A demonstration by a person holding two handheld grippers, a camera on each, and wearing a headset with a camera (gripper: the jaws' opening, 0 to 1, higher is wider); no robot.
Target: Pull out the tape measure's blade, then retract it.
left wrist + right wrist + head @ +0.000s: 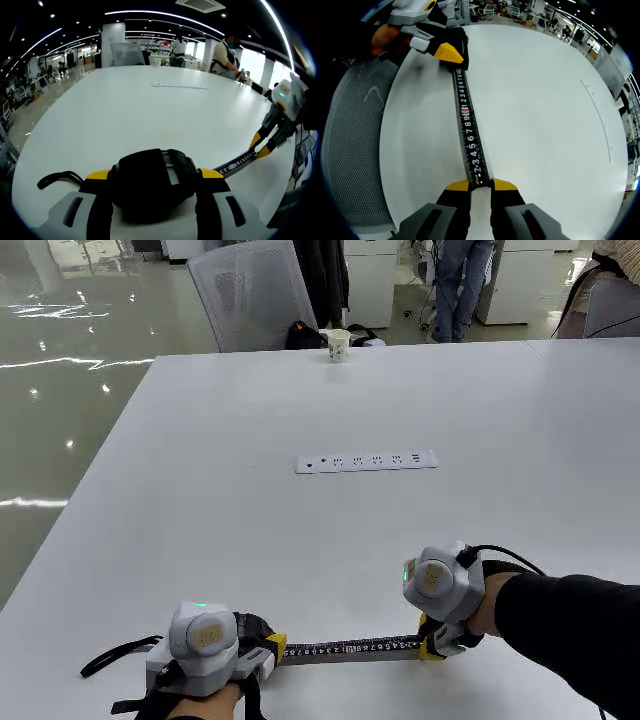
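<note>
Black-cased tape measure (150, 187) sits clamped between the yellow-tipped jaws of the left gripper (271, 647), near the front edge of the white table (300, 540). Its blade (469, 135) lies drawn out flat to the right gripper (481, 186), whose jaws are pinched narrow on its tip. White numerals 2 to 9 read outward from there.

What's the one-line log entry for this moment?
left claw: shut on tape measure case | right claw: shut on blade end | blade: stretched between claws over table | step: retract not yet done

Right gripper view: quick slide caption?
Right gripper pinches the blade, drawn across the white table from the case in the left gripper.
</note>
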